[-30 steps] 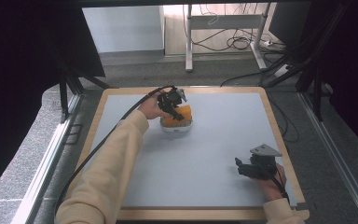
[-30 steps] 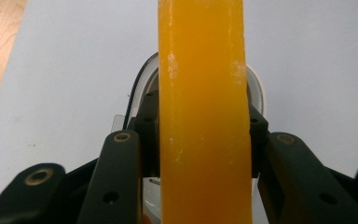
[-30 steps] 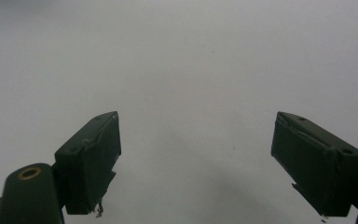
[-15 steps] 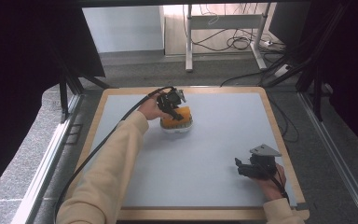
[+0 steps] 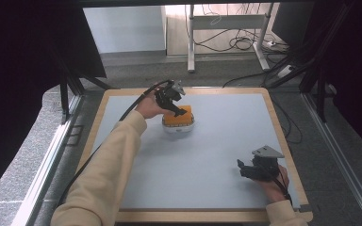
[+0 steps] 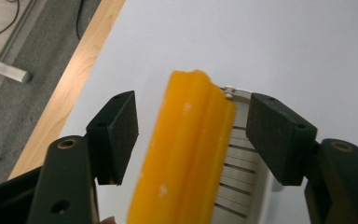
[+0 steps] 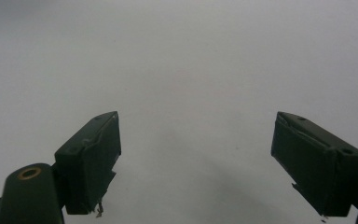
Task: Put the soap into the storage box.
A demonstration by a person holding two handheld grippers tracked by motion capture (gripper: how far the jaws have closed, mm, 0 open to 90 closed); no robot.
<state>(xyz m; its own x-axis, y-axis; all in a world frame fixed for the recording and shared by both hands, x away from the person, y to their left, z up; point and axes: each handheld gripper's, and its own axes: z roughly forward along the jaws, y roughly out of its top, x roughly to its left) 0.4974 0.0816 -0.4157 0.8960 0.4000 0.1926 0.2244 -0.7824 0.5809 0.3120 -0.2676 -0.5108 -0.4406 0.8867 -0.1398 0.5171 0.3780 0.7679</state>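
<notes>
The left claw (image 5: 181, 111) hangs over the orange block (image 5: 177, 116), which stands in a white rack (image 5: 178, 128) near the desk's (image 5: 217, 155) far edge; its jaws have just been opening, clear of the block between them. The right claw (image 5: 243, 169) rests open near the desk's near right corner.

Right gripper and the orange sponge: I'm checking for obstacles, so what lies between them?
Nothing: in the high view only bare grey mat separates the right gripper from the orange sponge on its white rack.
</notes>
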